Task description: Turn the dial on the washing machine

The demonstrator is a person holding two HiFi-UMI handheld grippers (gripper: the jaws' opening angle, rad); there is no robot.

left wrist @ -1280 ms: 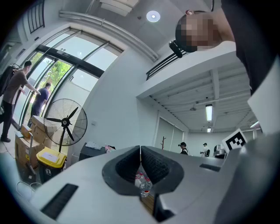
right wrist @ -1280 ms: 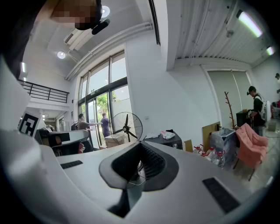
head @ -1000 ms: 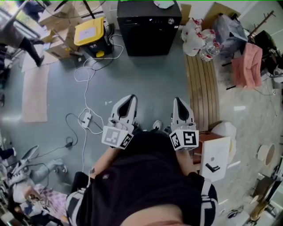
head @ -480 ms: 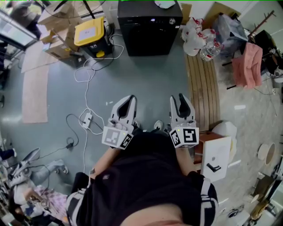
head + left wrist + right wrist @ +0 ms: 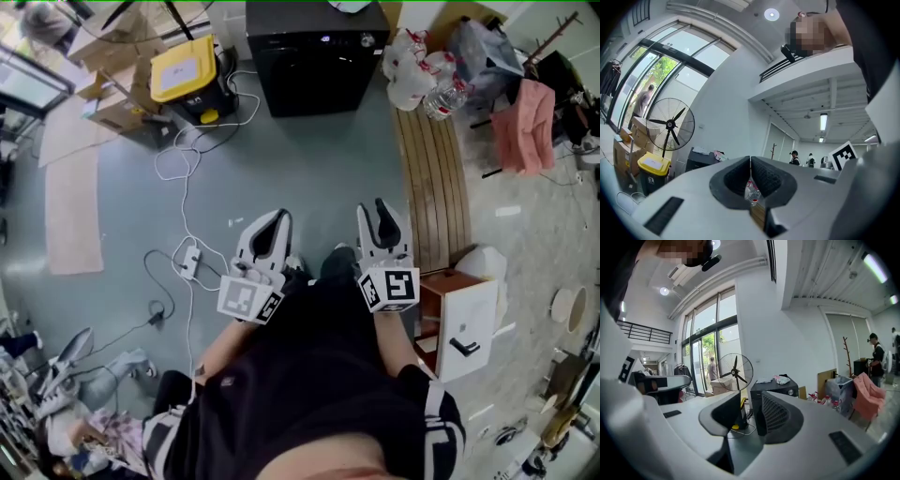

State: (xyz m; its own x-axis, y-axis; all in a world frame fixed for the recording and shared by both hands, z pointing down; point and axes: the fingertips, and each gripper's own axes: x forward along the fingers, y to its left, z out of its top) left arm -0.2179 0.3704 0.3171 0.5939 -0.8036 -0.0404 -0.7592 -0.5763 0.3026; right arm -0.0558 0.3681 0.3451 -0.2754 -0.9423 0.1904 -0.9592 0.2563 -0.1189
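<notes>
closed empty tongs (image 5: 750,157), standing fan (image 5: 670,124), yellow bin (image 5: 652,164)

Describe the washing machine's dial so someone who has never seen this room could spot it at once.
Find the black washing machine against the far wall, between the yellow-lidded bin and the white plastic bags. The dial is the small silvery knob at the right end of its top front edge, the only bright round part on its front.
</notes>
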